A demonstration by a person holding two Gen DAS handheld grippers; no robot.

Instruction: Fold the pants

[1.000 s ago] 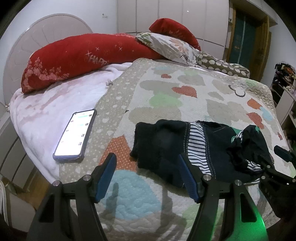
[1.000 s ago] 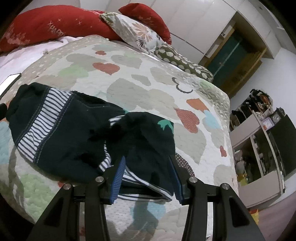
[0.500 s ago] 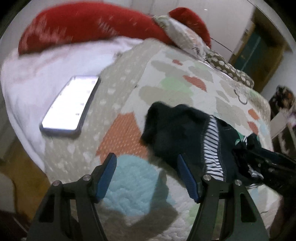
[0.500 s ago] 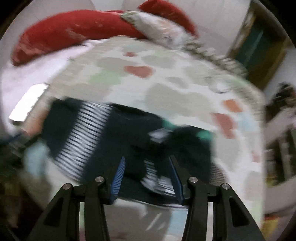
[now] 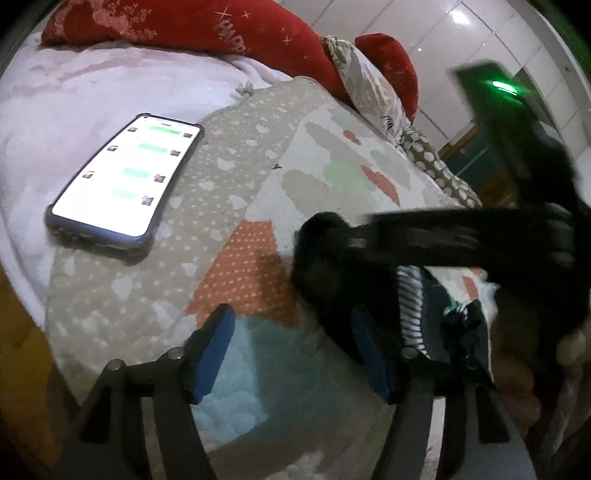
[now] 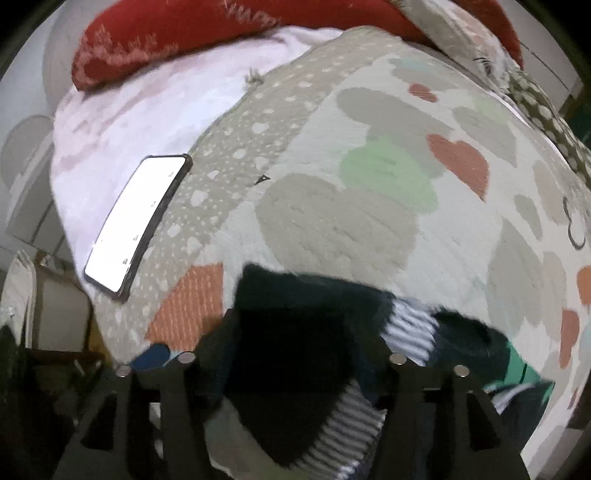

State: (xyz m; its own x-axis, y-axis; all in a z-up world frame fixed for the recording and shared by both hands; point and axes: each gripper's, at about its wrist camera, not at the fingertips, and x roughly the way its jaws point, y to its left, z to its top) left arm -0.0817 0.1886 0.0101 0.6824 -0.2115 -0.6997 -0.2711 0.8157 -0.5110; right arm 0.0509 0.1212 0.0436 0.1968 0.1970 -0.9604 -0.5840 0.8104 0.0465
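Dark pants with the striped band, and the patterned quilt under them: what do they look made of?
Dark pants with the striped band: soft, matte knit, probably cotton; they slump limply and the band looks ribbed. Patterned quilt: stitched, padded fabric, its surface puckered along the quilting lines.

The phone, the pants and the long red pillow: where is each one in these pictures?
phone (image 5: 122,181), left wrist view, middle of its lit screen.
pants (image 6: 306,332), right wrist view, dark fabric left of the striped band.
red pillow (image 5: 207,22), left wrist view, its middle, by the white lettering.
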